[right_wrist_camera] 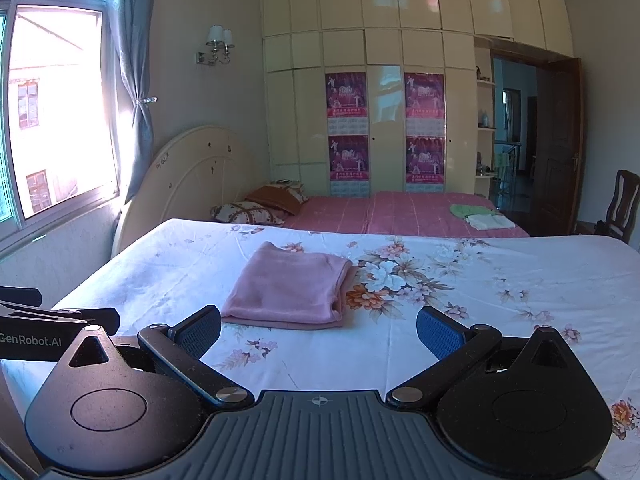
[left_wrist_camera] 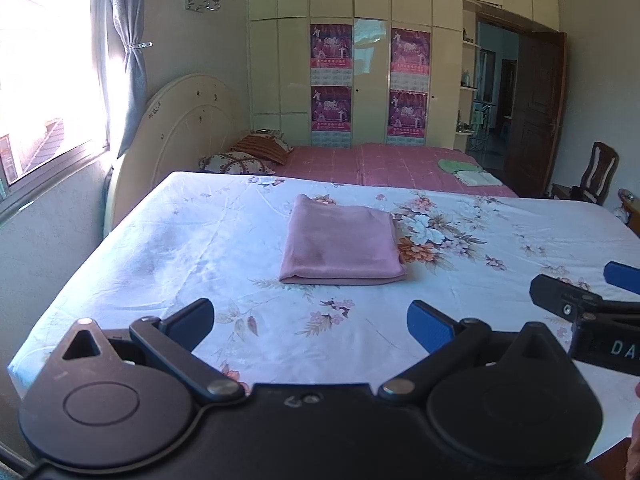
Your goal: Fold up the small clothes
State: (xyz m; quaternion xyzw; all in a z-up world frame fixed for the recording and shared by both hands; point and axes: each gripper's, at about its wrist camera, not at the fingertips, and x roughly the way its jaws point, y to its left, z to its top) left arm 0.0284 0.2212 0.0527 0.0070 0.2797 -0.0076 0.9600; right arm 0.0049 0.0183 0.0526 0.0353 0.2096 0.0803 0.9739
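Left tool: fingers spread wide, nothing between them, hovering over the near edge of the bed. Right tool: same, wide open and empty, over the near edge beside the left one. Blue pads face inward on both.

Pink garment is folded into a neat rectangle, lying flat on the floral sheet around the bed's middle, well clear of both tools. Its fold edge faces the near edge; layered edges show on its right side in the right wrist view.

Beyond the far edge: second bed with pink checked cover, two pillows at its headboard end, and a green and a white folded cloth near its right end.

No containers in view except the closed wardrobe on the back wall; contents can't be seen.
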